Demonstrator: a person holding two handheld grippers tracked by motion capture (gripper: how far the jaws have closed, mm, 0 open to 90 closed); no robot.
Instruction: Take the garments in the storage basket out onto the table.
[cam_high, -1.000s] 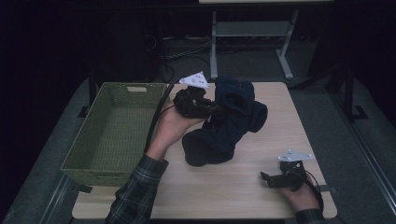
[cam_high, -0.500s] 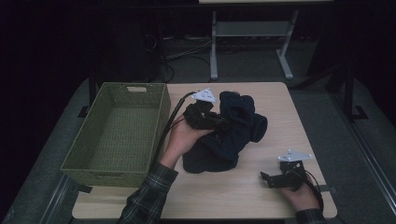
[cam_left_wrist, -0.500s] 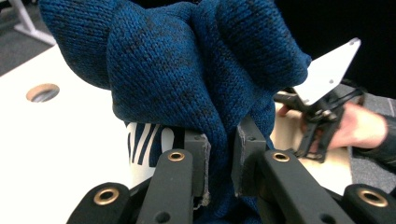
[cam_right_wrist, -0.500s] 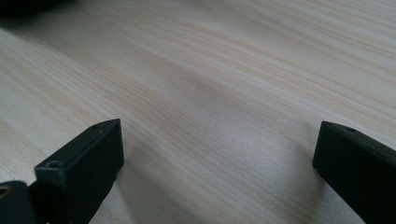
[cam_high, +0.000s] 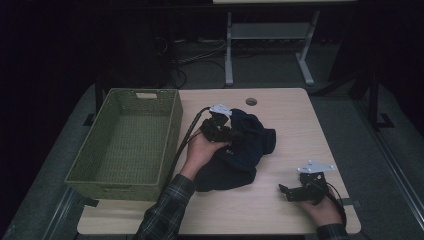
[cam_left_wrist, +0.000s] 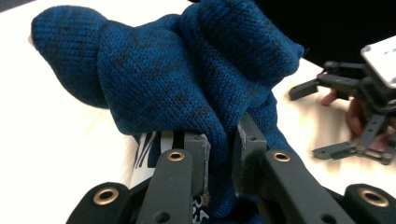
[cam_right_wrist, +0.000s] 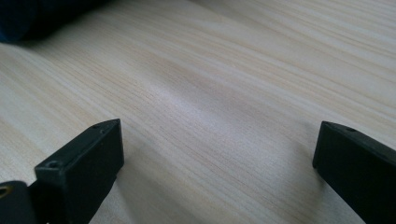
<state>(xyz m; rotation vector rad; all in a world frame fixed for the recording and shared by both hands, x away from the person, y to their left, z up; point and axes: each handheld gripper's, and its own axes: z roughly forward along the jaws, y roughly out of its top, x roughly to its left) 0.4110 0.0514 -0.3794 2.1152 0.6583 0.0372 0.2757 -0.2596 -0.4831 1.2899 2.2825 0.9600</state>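
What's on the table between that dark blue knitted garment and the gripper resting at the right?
Nothing: in the high view, only bare wooden table separates the blue knitted garment from the right gripper, whose open jaws point toward it.

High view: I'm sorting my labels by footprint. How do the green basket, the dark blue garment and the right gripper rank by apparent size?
1. green basket, clearly the largest.
2. dark blue garment, bunched up and partly hidden by the left gripper.
3. right gripper, much the smallest.
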